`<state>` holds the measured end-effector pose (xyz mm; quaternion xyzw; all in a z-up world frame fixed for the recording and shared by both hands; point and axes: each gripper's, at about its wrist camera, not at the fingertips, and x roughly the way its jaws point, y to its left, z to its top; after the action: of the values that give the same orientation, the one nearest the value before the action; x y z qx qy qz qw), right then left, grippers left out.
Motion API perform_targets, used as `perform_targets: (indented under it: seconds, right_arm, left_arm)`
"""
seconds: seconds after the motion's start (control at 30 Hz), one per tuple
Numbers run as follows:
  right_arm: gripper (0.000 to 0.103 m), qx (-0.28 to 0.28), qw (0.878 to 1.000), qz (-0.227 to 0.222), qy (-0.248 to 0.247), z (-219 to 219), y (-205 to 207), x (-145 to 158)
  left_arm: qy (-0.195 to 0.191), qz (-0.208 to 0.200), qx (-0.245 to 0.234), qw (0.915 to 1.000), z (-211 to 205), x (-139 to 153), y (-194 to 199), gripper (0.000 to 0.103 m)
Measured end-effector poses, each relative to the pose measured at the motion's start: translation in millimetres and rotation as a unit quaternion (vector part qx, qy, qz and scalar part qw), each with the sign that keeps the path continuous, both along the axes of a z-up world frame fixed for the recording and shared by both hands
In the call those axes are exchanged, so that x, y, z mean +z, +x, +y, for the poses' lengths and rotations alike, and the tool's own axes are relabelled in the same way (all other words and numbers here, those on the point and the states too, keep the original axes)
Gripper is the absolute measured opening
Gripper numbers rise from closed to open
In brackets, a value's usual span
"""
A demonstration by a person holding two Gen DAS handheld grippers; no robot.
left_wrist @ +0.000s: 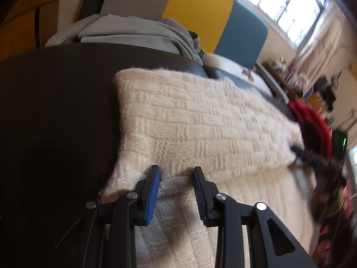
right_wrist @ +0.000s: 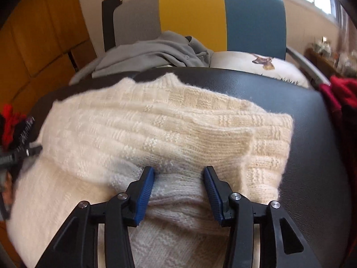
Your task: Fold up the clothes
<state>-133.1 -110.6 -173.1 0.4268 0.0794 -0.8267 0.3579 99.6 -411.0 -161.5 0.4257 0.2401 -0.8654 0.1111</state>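
A cream knitted sweater (left_wrist: 196, 122) lies partly folded on a black padded surface (left_wrist: 55, 111). My left gripper (left_wrist: 176, 174) is open, its fingertips at the folded edge near the sweater's left side, with knit between the jaws. In the right wrist view the same sweater (right_wrist: 156, 129) shows with a sleeve folded across it. My right gripper (right_wrist: 179, 174) is open, straddling a bunched knit fold at the near edge. The other gripper shows at the far right of the left wrist view (left_wrist: 312, 156) and at the left edge of the right wrist view (right_wrist: 20, 151).
A grey garment (right_wrist: 160, 51) lies heaped beyond the black surface (right_wrist: 312, 134), before a grey, yellow and blue chair back (right_wrist: 194, 15). A white cushion (right_wrist: 256, 64) sits on the chair. A red garment (right_wrist: 339, 93) lies at the right. Windows and cluttered shelves are beyond.
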Motion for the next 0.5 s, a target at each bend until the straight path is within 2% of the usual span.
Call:
perform_targets:
  seconds: [0.03,0.07,0.1,0.13,0.17,0.23,0.33,0.4,0.5]
  right_arm:
    - [0.051,0.001,1.0,-0.011,-0.01,0.6,-3.7,0.1]
    - [0.059,0.007,1.0,-0.02,-0.022,0.8,-5.4,0.8]
    - [0.066,0.02,0.999,-0.031,-0.033,0.6,-6.6,2.1]
    - [0.078,0.036,0.997,-0.043,-0.043,0.0,-7.8,3.9]
    - [0.081,0.049,0.996,-0.055,-0.047,-1.3,-8.7,6.8]
    - [0.081,0.06,0.994,-0.074,-0.052,-4.1,-15.1,18.1]
    - [0.081,0.061,0.99,-0.078,-0.1,-7.6,-32.1,42.7]
    - [0.085,0.063,0.986,-0.093,-0.121,-18.1,-54.0,49.0]
    - [0.086,0.055,0.986,-0.11,-0.11,-41.3,-89.6,44.5]
  left_arm:
    - [-0.003,-0.007,0.0,1.0,0.8,3.1,-1.1,0.031]
    - [-0.003,-0.012,0.0,0.9999,1.1,7.2,-2.2,0.031]
    - [0.003,-0.002,-0.003,1.0,-0.9,16.4,-3.7,0.031]
    - [-0.002,0.013,-0.012,0.9998,-1.9,26.1,-8.4,0.034]
    - [-0.006,0.029,-0.022,0.9993,-2.8,35.8,-13.2,0.035]
    - [-0.016,0.057,-0.039,0.9975,-4.7,54.4,-23.6,0.037]
    - [-0.041,0.065,-0.071,0.9945,-7.7,63.5,-60.9,0.038]
    - [-0.058,0.051,-0.092,0.9927,-8.3,61.5,-93.1,0.039]
    - [-0.045,0.018,-0.12,0.9916,-11.4,46.7,-142.9,0.039]
